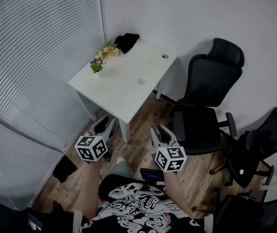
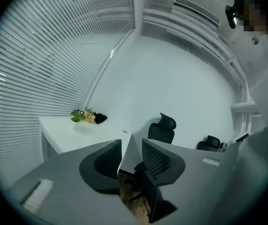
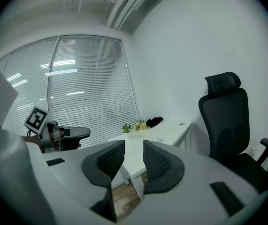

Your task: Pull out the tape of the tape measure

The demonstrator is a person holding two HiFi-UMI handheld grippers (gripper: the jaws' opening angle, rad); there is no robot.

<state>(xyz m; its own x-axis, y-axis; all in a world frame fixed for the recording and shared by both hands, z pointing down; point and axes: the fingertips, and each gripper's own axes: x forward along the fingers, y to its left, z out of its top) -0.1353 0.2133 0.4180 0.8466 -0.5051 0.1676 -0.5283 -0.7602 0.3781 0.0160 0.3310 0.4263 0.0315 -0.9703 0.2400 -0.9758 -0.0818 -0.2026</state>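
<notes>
I cannot make out a tape measure for certain. On the white table (image 1: 123,89) lie a small grey round thing (image 1: 140,81), a small ring-shaped thing (image 1: 164,56), a black lump (image 1: 126,41) and a flower bunch (image 1: 104,55). My left gripper (image 1: 102,121) is held off the table's near corner, above the wooden floor, jaws apart and empty (image 2: 131,154). My right gripper (image 1: 160,131) hangs beside it to the right, also short of the table, with a narrow empty gap between its jaws (image 3: 134,157). The left gripper (image 3: 61,135) shows in the right gripper view.
Window blinds (image 1: 26,52) run along the left wall. A black office chair (image 1: 203,98) stands right of the table, and more chairs (image 1: 259,149) crowd the right side. A dark device (image 1: 152,174) sits at the person's waist.
</notes>
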